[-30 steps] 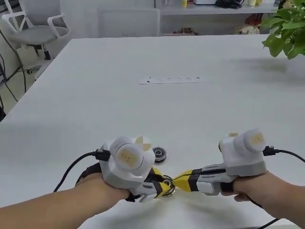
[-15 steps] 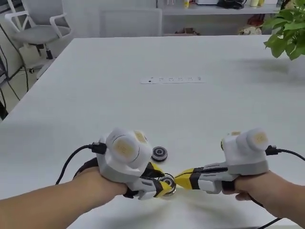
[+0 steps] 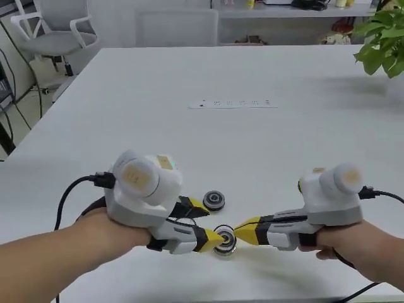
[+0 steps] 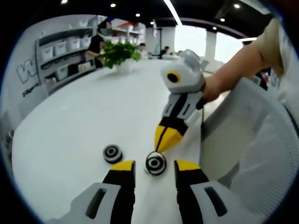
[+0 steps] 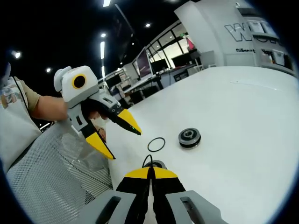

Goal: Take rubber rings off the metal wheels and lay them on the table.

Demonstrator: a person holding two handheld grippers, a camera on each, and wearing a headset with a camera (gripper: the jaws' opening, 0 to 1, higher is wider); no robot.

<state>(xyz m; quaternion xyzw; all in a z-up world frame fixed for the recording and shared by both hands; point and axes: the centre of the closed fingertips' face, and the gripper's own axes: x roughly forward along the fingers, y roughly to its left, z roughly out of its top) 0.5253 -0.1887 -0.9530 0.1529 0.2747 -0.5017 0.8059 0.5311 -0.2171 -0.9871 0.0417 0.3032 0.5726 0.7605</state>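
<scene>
While one rubber ring (image 5: 156,144) already lies flat on the table (image 3: 265,145) just beyond the near wheel (image 3: 225,240), we judge the task well short of done: the far wheel (image 3: 214,200), a little past that near wheel, looks untouched and dark-banded. Our right gripper (image 3: 241,230) has its jaws pressed together at the near wheel's rim. A thin dark strand (image 5: 146,161) curls up there and may be a ring caught in them, though we cannot be sure. Our left gripper (image 3: 208,222) stands wide open, holding nothing, its jaws either side of the same wheel.
</scene>
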